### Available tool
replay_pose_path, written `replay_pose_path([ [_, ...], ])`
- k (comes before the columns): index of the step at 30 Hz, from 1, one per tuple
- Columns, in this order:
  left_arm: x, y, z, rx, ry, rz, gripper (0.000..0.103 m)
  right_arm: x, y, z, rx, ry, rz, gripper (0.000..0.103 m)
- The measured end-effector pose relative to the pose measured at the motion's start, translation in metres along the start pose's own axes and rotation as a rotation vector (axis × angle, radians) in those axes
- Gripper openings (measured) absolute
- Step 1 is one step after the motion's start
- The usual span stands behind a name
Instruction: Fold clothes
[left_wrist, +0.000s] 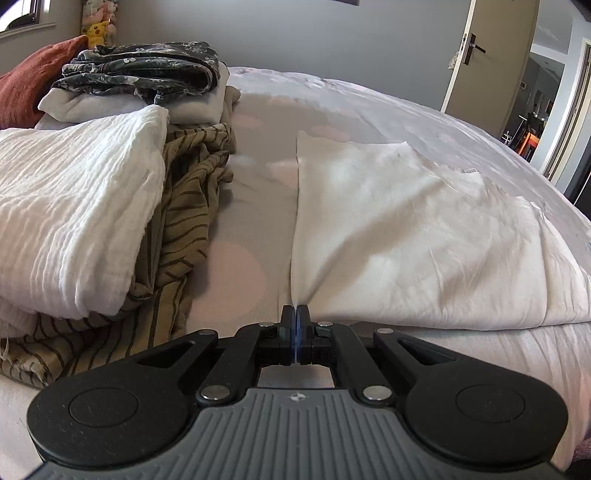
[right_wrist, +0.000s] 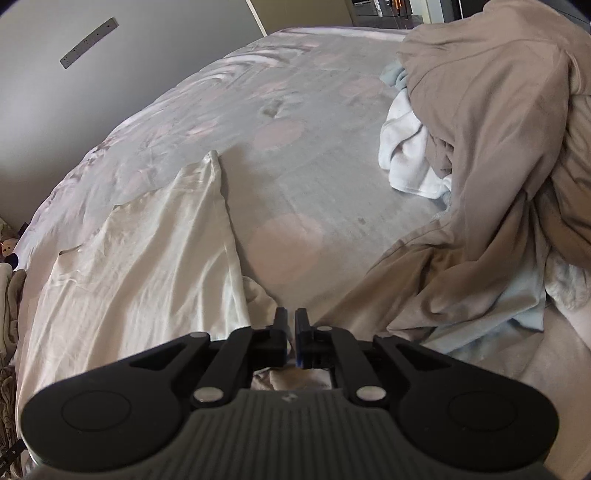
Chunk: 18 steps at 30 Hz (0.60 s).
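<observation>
Left gripper (left_wrist: 296, 314) pinches cream garment (left_wrist: 406, 236) at its corner; right gripper (right_wrist: 290, 317), jaws narrow, grip unclear. Thin, limp, slippery: grab corners.

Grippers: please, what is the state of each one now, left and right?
Left gripper: closed, pinching the near corner of the cream garment.
Right gripper: nearly closed on the cream garment's edge.
</observation>
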<state>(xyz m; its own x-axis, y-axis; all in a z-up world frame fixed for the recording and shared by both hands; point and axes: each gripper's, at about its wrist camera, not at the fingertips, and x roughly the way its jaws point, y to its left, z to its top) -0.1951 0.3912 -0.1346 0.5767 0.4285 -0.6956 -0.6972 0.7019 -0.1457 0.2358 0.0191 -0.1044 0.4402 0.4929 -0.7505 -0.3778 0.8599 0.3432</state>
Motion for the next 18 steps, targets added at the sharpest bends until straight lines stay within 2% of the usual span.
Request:
replay_pose_path([
  [4,0.000,0.001,0.001,-0.004,0.004,-0.001,0.000,-0.003,0.013,-0.002,-0.052,-0.013,0.036,0.021],
  [5,0.000,0.001,0.001,-0.003,0.004,0.000,0.000,-0.003,0.016,-0.002,-0.075,-0.011,0.038,0.028],
  [10,0.002,-0.001,0.000,0.001,0.008,0.008,0.000,0.016,0.036,-0.007,-0.206,0.090,-0.037,0.029],
  [11,0.003,-0.001,0.001,0.002,0.009,0.011,0.000,0.020,0.037,-0.007,-0.222,0.106,-0.050,0.028],
  [14,0.000,-0.003,0.002,0.008,-0.002,0.029,0.000,0.025,0.041,-0.010,-0.261,0.123,-0.070,0.009],
  [18,-0.016,-0.002,0.013,0.004,-0.061,0.062,0.000,0.002,0.041,-0.011,-0.266,-0.028,-0.144,0.005],
])
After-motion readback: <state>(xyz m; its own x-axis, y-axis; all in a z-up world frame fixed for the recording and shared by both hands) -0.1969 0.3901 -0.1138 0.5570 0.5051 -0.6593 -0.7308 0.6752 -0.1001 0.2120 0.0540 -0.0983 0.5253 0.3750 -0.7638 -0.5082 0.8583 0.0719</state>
